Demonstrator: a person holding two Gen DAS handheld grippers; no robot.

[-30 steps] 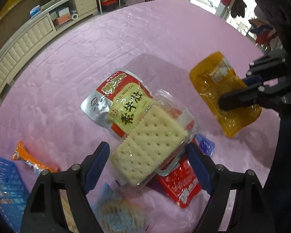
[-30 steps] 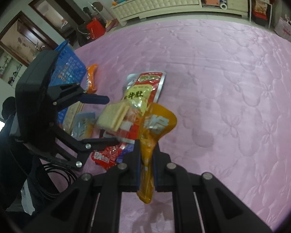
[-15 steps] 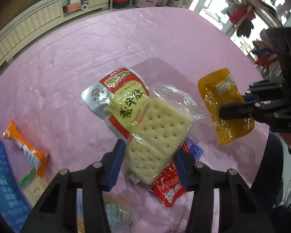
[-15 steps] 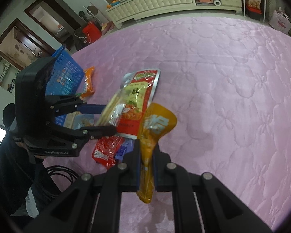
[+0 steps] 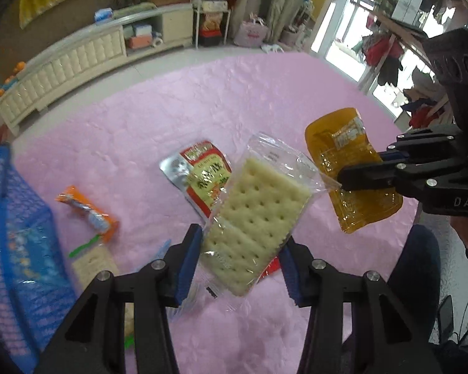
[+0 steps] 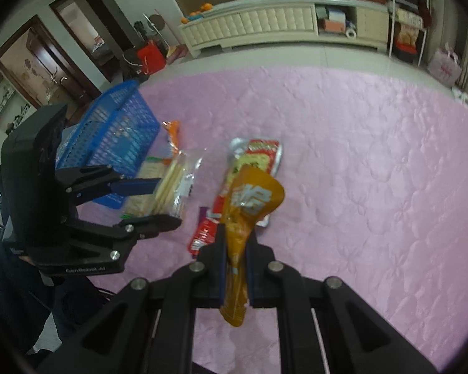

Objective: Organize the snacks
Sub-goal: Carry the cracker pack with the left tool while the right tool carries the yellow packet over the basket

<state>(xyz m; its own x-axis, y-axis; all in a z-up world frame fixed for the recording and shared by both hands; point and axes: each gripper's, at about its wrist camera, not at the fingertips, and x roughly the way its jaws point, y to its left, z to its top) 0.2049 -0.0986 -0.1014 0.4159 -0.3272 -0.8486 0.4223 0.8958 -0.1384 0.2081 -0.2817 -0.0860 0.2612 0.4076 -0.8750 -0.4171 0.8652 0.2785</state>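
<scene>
My left gripper (image 5: 240,258) is shut on a clear pack of cream crackers (image 5: 255,224) and holds it above the pink table; it also shows in the right wrist view (image 6: 171,187). My right gripper (image 6: 235,246) is shut on a yellow-orange pouch (image 6: 249,208), held in the air; the pouch shows in the left wrist view (image 5: 352,168) at the right. A red and silver snack bag (image 5: 199,174) lies flat on the cloth below. A blue mesh basket (image 6: 115,137) stands at the left, beside my left gripper.
An orange wrapped bar (image 5: 87,212) and a small cracker pack (image 5: 93,265) lie near the basket (image 5: 12,233). A red sachet (image 6: 202,233) lies by the snack bag (image 6: 259,159). The pink quilted cloth (image 6: 374,171) covers the round table. A cream cabinet (image 6: 265,25) stands beyond.
My left gripper closed on the cracker pack and lifted it, swinging left toward the blue basket. My right gripper kept the pouch and rose slightly.
</scene>
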